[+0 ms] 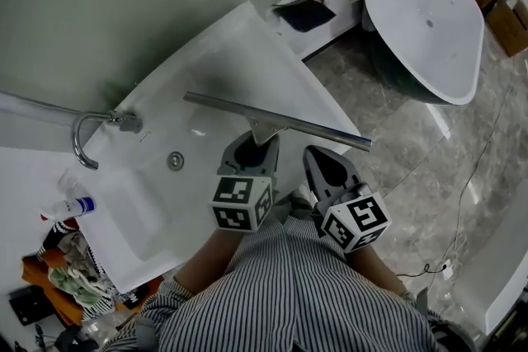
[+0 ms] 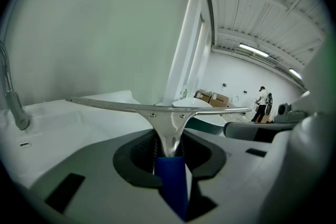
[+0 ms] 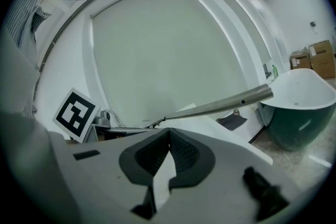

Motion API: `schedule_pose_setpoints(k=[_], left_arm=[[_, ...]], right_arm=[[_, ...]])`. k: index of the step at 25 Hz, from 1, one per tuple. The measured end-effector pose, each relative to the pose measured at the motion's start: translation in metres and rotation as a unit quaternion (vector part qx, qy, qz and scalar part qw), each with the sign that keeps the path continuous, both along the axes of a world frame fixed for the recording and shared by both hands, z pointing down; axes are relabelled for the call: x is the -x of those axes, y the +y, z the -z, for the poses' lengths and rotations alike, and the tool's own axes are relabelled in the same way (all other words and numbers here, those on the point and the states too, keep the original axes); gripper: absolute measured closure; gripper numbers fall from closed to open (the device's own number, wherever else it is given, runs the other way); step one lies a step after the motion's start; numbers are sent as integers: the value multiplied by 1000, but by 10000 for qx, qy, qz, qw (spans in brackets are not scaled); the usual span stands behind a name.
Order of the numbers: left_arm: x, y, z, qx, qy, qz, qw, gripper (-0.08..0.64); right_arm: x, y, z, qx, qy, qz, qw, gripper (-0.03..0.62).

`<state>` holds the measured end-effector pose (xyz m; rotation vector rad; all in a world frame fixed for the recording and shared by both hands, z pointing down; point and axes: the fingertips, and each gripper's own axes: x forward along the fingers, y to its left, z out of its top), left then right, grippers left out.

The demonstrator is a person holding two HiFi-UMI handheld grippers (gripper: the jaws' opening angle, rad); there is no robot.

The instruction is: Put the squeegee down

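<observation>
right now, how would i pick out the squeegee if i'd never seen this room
Find the white sink with the curved faucet. Over it, the left gripper holds the squeegee by its blue handle. It is the only long, straight metal bar there, set crosswise on a tapered neck.

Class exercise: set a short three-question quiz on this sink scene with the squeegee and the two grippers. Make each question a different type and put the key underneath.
1. True or false: the right gripper grips the squeegee.
2. The left gripper holds the squeegee by: A its handle; B one end of its blade; C its rubber edge.
3. Fill in: in the head view, the curved faucet stands at the sink's ___ side.
Key: 1 false, its jaws are shut on nothing; 2 A; 3 left.
</observation>
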<state>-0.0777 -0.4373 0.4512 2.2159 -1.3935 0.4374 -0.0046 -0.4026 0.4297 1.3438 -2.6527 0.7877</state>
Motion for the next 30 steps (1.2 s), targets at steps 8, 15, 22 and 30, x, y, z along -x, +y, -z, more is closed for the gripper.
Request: schedule_pose_setpoints(k=[8, 15, 22, 30], left_arm=[[-7, -20, -19, 194, -139, -323, 9992, 445], [-15, -38, -42, 412, -270, -459, 9977, 445], [-25, -51, -72, 715, -264, -622, 9952, 445], [-31, -53, -97, 979, -317, -726, 9920, 445]], right_arm=[[-6, -5, -19, 257, -49, -72, 9996, 577], [-21, -16, -38, 408, -47, -214, 9989, 577], [-36, -20, -59, 603, -123, -391, 9973, 577], [-40, -15, -79, 905, -123, -497, 9946, 577]])
